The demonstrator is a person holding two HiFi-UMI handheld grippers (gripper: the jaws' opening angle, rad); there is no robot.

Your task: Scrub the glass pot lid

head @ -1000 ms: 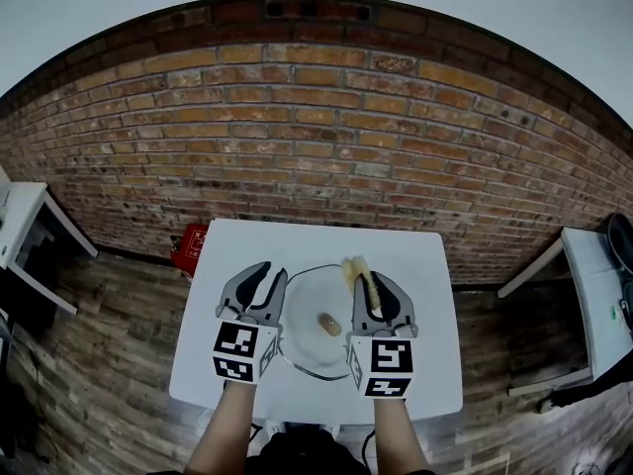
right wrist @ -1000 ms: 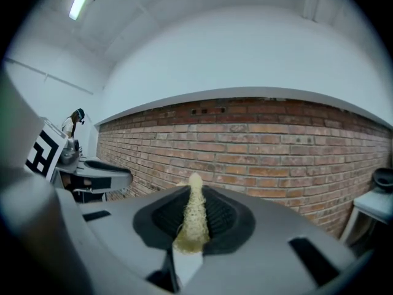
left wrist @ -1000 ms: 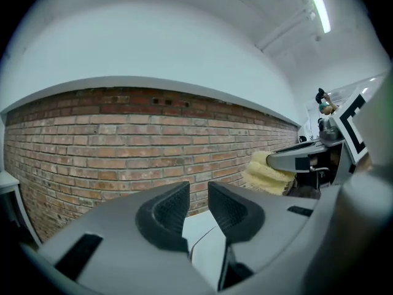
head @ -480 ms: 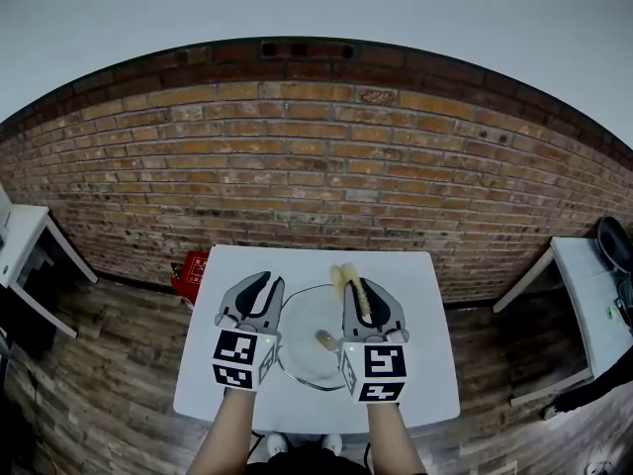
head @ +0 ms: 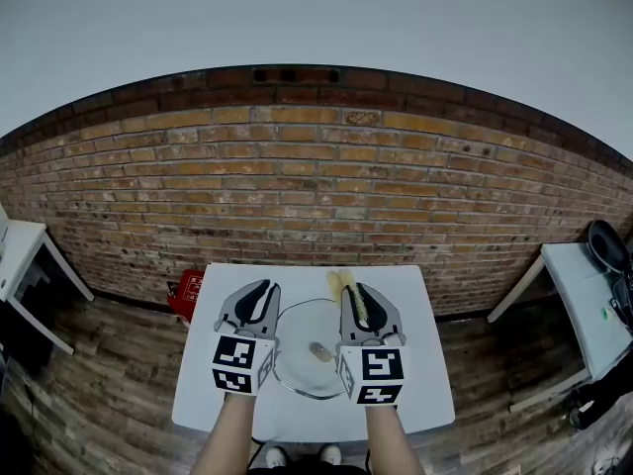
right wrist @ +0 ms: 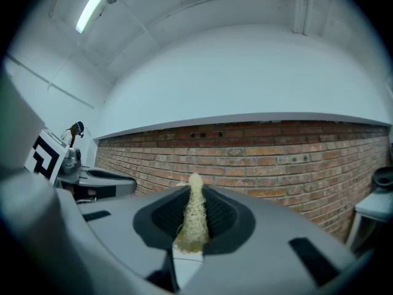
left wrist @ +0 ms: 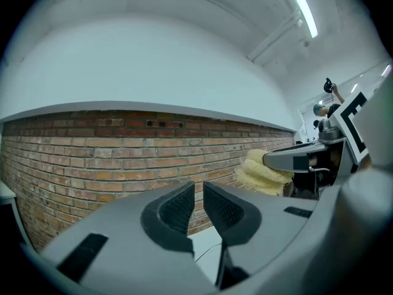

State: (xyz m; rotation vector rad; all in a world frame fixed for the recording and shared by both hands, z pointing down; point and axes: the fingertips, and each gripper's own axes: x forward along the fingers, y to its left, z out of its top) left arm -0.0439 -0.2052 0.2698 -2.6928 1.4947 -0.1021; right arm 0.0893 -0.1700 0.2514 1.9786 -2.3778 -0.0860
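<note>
Head view: left tool (head: 262, 290) level, closing empty; right tool (head: 358, 291) clamps scrubber (head: 339, 281).

Bright, even light falls from a ceiling tube (left wrist: 304, 8) — shadows are soft, fisheye bends the brick wall (head: 316, 166), corners go black.

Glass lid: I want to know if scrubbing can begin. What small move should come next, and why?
Probably lower the right tongs until the yellow scrubber meets the glass lid. They are shut on the scrubber but held level above the lid, which lies knob-up on the white table. The left tongs have just been closing on nothing.
</note>
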